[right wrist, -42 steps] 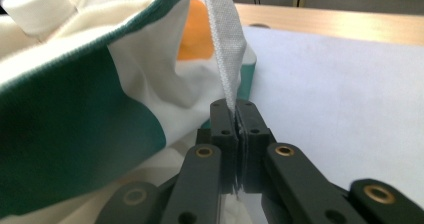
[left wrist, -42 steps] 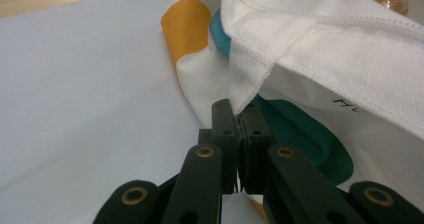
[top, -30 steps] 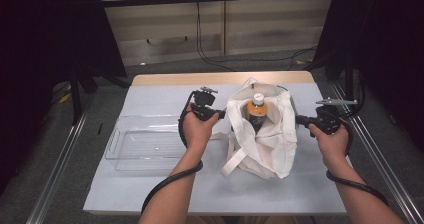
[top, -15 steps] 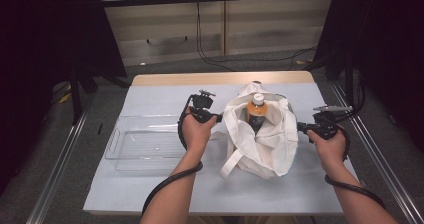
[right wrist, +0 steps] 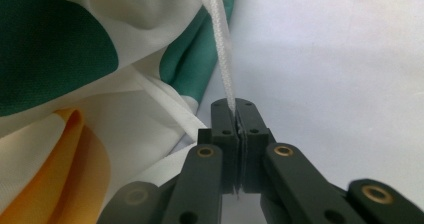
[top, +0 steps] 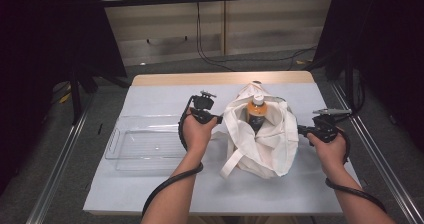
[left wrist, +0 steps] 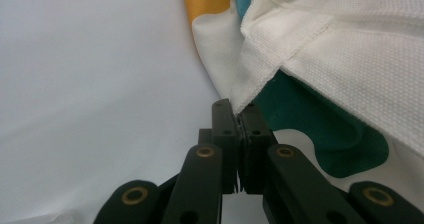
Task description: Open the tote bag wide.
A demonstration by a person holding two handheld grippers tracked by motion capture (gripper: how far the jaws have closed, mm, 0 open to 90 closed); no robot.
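A white cloth tote bag (top: 260,144) with green and orange patches stands in the middle of the table. An orange bottle (top: 256,111) with a white cap rises from its open mouth. My left gripper (top: 218,119) is at the bag's left rim, shut on the cloth edge (left wrist: 250,91). My right gripper (top: 301,129) holds the bag's right side, shut on a thin white strap (right wrist: 220,49). The two grippers pull the bag's mouth apart. A loose handle (top: 235,161) hangs down the front.
A clear plastic tray (top: 145,144) lies on the white table cover (top: 165,194) to the left of the bag. Metal rails (top: 55,164) run along both sides of the table. Cables trail from both grippers along the forearms.
The right gripper has moved a little outward and toward the front, stretching the bag's right side. The left gripper has stayed in place.
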